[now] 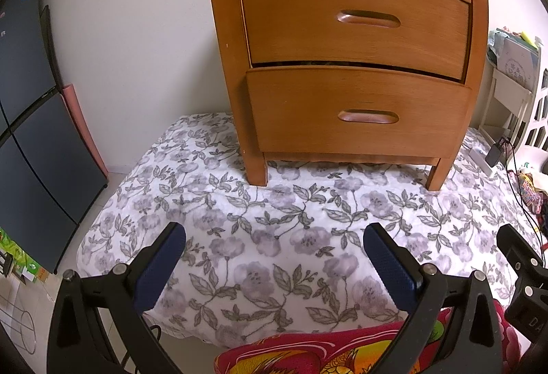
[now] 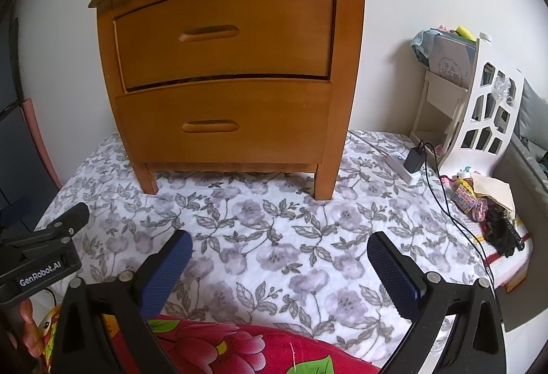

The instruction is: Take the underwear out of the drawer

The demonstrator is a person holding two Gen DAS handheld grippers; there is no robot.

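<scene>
The fingers of the left gripper (image 1: 274, 257) stood spread wide with nothing between them, and the fingers of the right gripper (image 2: 279, 259) were spread the same way, also empty. No underwear showed in either view; both drawers were pushed in, so whatever they held was hidden. The top drawer (image 1: 356, 21) was a curved wooden front with a recessed slot handle (image 1: 369, 19), and a thin dark gap ran along its lower edge above the bottom drawer (image 1: 356, 113), which had a matching slot. Both belonged to a small orange-brown nightstand (image 2: 226, 65) standing on four short legs on a bed covered by a grey-flowered sheet (image 2: 274, 237). To the right of the nightstand lay a white power strip (image 2: 400, 165) with a black charger plugged in and a thin black cable trailing over the sheet, then a white cut-out rack (image 2: 486, 113) and small clutter. A red floral blanket (image 2: 239, 346) lay nearest both cameras. The drawers sat ahead of both pairs of fingers, well apart from them, with only open sheet between.
</scene>
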